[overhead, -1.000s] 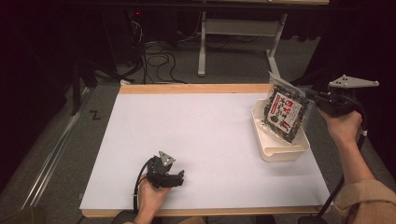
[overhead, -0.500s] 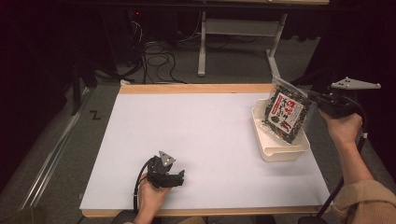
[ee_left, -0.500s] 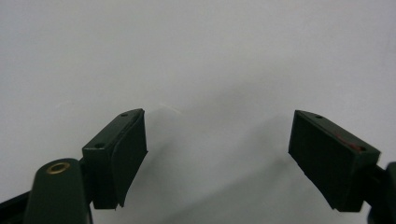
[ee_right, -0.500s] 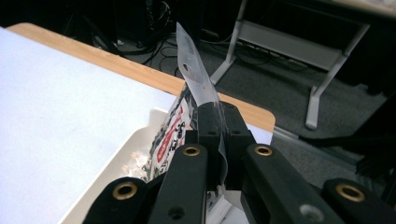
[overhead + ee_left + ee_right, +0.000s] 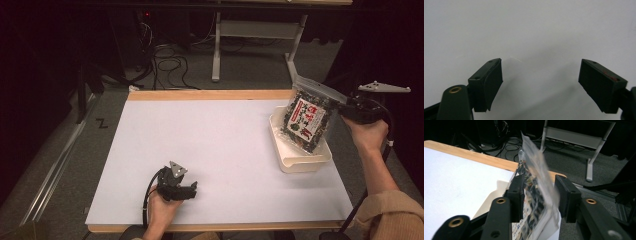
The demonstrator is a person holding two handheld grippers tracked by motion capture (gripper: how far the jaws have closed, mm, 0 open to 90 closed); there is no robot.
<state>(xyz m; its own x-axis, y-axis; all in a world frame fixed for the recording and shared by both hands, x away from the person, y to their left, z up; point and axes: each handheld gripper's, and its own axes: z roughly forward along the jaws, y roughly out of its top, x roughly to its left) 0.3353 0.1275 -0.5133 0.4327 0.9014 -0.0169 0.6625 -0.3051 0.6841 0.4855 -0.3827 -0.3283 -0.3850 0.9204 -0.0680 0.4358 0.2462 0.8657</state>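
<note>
Right gripper (image 5: 345, 107), at the desk's (image 5: 210, 145) right edge, with jaws clenched on a clear snack bag (image 5: 307, 120), held tilted above the white tray (image 5: 300, 160); its lower edge reaches into the tray, contact unclear. Left gripper (image 5: 192, 189), near the front edge, rests low over the white desk surface with jaws released and spread wide, grasping nothing.

Take the tray (image 5: 300, 159) as the marker: it sits on the table (image 5: 220, 135) at the right side. The snack bag (image 5: 307, 120) stands tilted over the tray's far half, its lower end down in it. The right gripper (image 5: 345, 107) is just right of the tray, at the bag's top edge. The left gripper (image 5: 192, 190) rests on the table well left of the tray, nearer the front edge.
</note>
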